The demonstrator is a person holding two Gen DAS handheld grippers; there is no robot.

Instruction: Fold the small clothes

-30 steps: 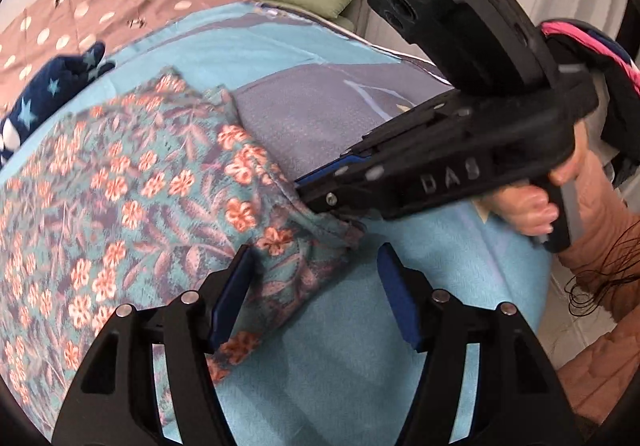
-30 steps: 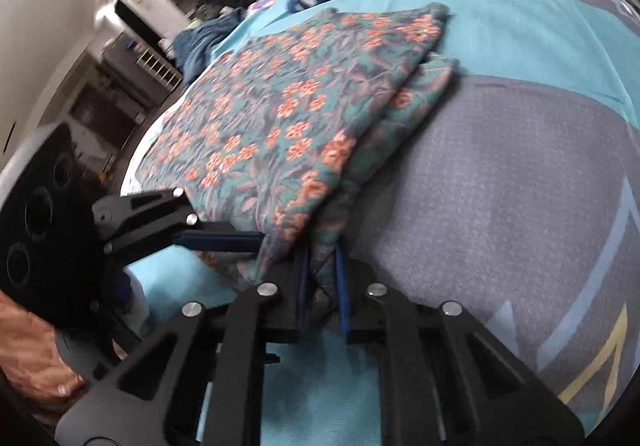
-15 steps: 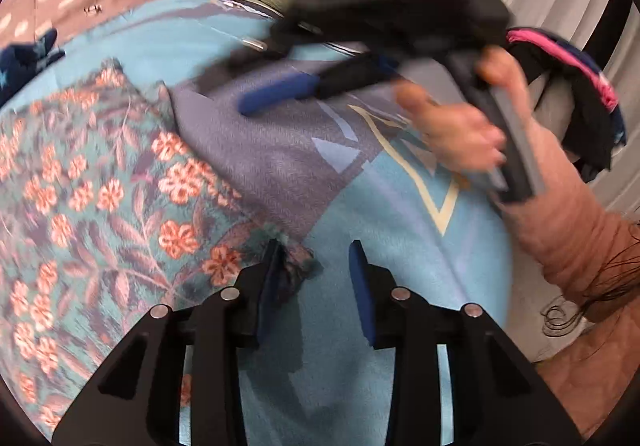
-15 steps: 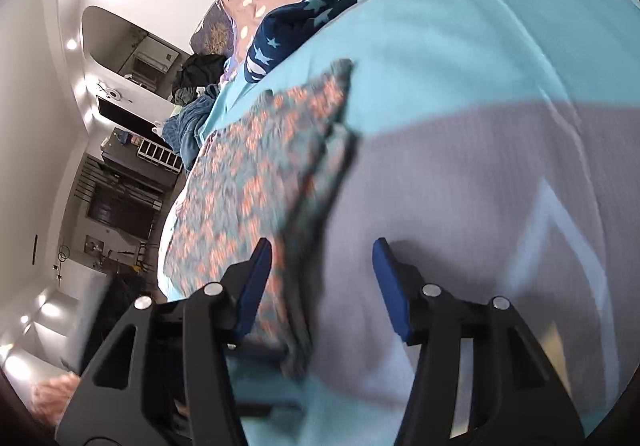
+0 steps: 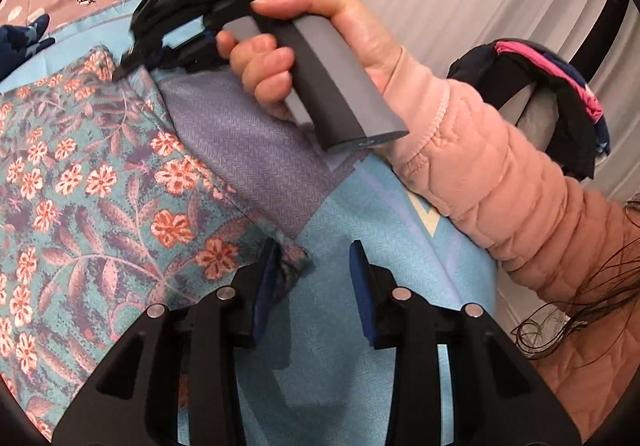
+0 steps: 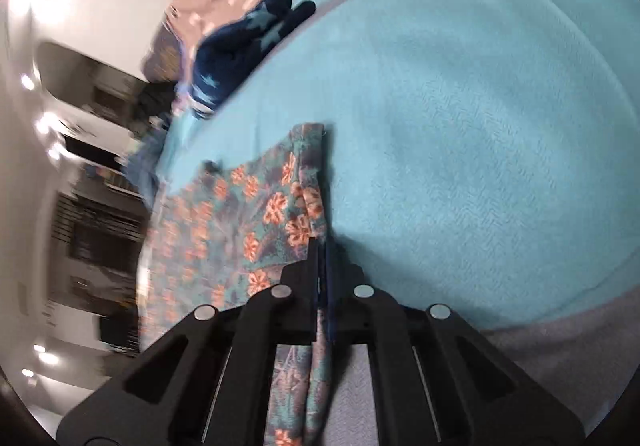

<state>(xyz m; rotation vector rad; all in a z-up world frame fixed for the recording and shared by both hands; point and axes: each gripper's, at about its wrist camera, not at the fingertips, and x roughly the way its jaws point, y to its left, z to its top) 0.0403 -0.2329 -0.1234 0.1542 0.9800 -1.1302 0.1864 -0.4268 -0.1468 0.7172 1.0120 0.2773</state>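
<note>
Floral garment (image 5: pixel 80 182) lies on the bed (image 6: pixel 480 126); right gripper (image 6: pixel 322 266) pinches its edge for folding, left gripper (image 5: pixel 312 270) spread at its corner.

A bed covered by a blue-and-grey blanket (image 5: pixel 360 326) carries the floral garment (image 5: pixel 80 206) at left; a navy star-patterned item (image 6: pixel 244 50), perhaps socks, lies upper left.

**Right gripper relocated and re-clamped**

The right gripper (image 6: pixel 323 266) released the floral garment (image 5: pixel 80 182) at its near corner, moved to the far edge and closed there. The left gripper (image 5: pixel 314 286) narrowed and advanced to that corner.
</note>
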